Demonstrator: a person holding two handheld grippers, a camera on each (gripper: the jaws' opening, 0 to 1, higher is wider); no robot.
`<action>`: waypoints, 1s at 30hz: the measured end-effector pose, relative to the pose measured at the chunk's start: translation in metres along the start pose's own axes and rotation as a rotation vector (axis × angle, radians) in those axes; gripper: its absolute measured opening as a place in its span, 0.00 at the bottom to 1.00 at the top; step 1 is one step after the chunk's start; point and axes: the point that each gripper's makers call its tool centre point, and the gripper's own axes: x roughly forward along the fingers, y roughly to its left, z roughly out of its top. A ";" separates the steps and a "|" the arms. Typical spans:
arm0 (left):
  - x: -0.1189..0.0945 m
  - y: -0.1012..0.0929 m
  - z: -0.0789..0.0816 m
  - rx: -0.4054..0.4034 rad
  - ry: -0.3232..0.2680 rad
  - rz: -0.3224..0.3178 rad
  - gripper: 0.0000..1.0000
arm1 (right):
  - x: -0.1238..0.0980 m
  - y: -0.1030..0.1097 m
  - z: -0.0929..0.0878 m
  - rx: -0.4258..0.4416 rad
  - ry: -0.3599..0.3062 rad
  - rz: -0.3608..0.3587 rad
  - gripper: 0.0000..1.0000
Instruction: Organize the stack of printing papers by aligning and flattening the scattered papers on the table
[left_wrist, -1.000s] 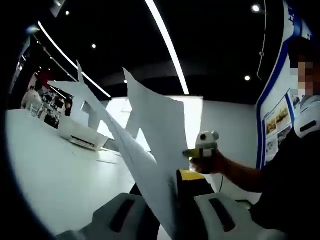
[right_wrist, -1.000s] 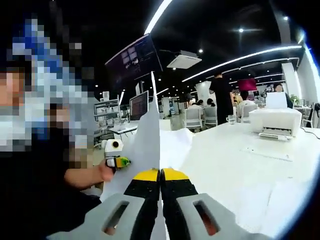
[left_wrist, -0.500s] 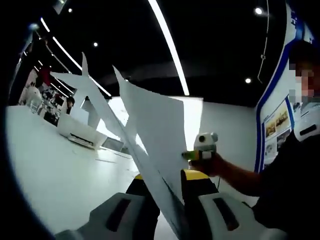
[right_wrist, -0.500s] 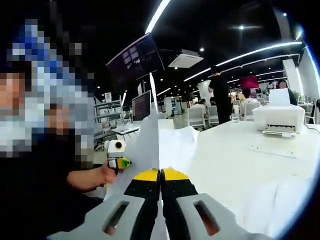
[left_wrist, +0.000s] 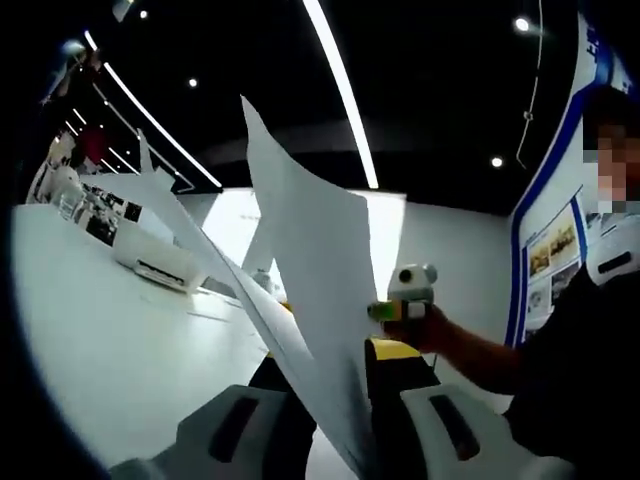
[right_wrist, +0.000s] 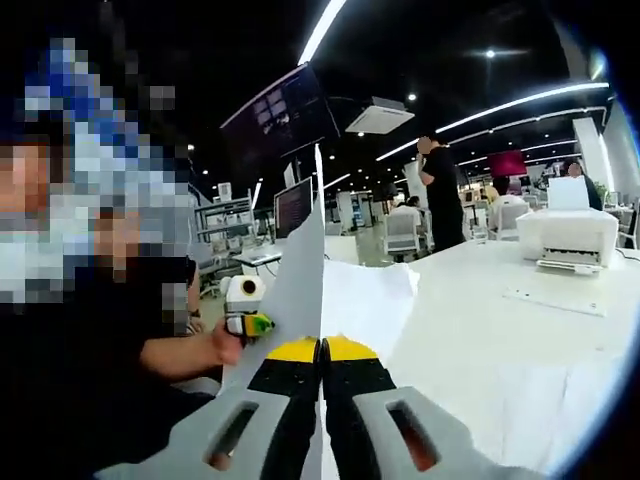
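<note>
A bundle of white printing papers (left_wrist: 305, 270) stands on edge above the white table (left_wrist: 90, 340), its sheets fanned apart at the top. My left gripper (left_wrist: 330, 395) is shut on the bundle's lower edge, with the sheets rising between its jaws. In the right gripper view the same papers (right_wrist: 298, 290) show edge-on, and my right gripper (right_wrist: 321, 352) is shut on them, yellow pads pressed together. A hand holds each gripper: the right gripper (left_wrist: 408, 296) appears past the sheets, and the left gripper (right_wrist: 246, 306) sits left of the paper.
A white printer (right_wrist: 565, 232) stands far across the table (right_wrist: 470, 320); it also shows as the printer (left_wrist: 155, 266). More loose sheets (right_wrist: 545, 405) lie flat near the table's right side. A person (right_wrist: 440, 195) stands in the background among desks and chairs.
The sheets have swung and fanned differently, the tallest one now more upright. In the right gripper view the left gripper sits slightly closer to the papers. Both grips are unchanged.
</note>
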 end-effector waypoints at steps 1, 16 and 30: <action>0.000 0.000 0.000 0.001 0.001 0.000 0.21 | 0.001 -0.003 -0.001 0.009 0.000 -0.005 0.00; -0.001 0.001 -0.003 0.062 0.016 0.010 0.11 | 0.018 -0.004 -0.017 0.021 0.025 -0.019 0.00; -0.004 0.005 0.001 0.115 0.002 0.036 0.06 | -0.003 -0.012 -0.013 -0.030 -0.059 -0.141 0.11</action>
